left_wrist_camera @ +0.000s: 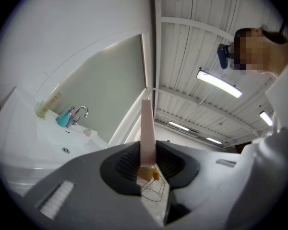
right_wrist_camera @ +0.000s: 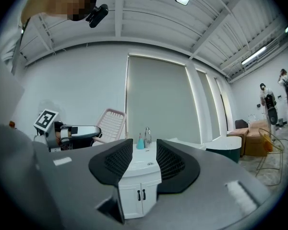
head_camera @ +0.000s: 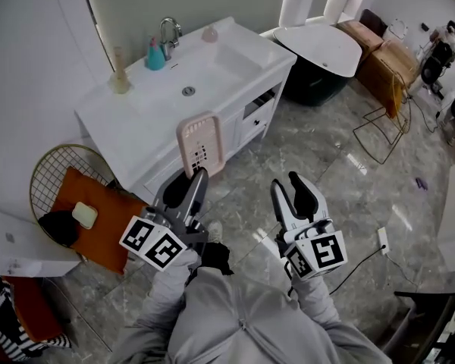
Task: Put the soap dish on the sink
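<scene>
The pink slatted soap dish (head_camera: 201, 142) (left_wrist_camera: 147, 128) (right_wrist_camera: 109, 124) stands on edge, pinched at its lower rim by my left gripper (head_camera: 196, 174) (left_wrist_camera: 146, 169), which is shut on it. It hangs in the air in front of the white sink cabinet (head_camera: 148, 120), short of the basin (head_camera: 188, 82) (right_wrist_camera: 140, 165). My right gripper (head_camera: 291, 182) (right_wrist_camera: 143, 162) is to the right of it, open, with nothing between its jaws; through the gap I see the cabinet straight ahead.
On the counter stand a teal bottle (head_camera: 155, 54) beside the chrome tap (head_camera: 167, 33), a beige bottle (head_camera: 120, 78) and a small pink item (head_camera: 209, 33). A wire basket with an orange cushion (head_camera: 91, 212) sits at the left. A white table (head_camera: 322, 45) is behind the cabinet.
</scene>
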The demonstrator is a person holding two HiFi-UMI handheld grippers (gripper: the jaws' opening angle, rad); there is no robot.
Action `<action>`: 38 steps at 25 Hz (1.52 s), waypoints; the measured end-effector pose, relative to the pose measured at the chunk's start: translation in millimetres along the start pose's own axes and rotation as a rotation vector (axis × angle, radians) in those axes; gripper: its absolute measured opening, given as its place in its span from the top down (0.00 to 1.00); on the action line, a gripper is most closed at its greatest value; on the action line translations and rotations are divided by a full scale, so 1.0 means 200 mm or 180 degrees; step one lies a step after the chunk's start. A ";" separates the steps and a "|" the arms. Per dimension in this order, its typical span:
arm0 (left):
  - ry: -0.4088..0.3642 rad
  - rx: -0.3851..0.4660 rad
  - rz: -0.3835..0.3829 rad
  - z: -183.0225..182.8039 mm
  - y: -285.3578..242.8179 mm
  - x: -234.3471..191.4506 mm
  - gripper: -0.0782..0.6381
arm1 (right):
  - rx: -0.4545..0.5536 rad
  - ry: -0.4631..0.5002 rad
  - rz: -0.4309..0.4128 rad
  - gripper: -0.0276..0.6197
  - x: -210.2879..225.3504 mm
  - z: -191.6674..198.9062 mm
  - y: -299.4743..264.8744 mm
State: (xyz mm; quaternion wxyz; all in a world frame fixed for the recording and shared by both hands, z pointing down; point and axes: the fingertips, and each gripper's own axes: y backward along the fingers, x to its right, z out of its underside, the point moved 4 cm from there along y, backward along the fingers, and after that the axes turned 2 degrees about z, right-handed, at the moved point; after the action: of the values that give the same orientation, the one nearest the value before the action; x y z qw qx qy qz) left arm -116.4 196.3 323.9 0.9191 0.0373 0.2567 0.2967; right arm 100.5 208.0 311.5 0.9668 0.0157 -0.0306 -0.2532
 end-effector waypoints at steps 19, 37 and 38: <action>0.0084 -0.0150 0.0152 -0.14 -1.06 -0.82 0.69 | 0.0041 -0.0032 0.0149 0.74 0.54 0.00 -1.21; 0.0317 -0.0169 -0.0091 -0.04 -1.89 -1.39 0.70 | -0.0089 -0.0048 -0.0123 0.74 1.12 0.06 -2.08; 0.0346 -0.0153 -0.0108 -0.02 -1.94 -1.43 0.69 | -0.0117 -0.0054 -0.0152 0.74 1.15 0.07 -2.13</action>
State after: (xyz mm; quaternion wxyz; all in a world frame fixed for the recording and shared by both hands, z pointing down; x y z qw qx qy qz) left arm -112.5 -283.5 363.1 0.9093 -0.0053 0.2997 0.2887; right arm 91.9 -277.5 318.6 0.9603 -0.0035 -0.0339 -0.2769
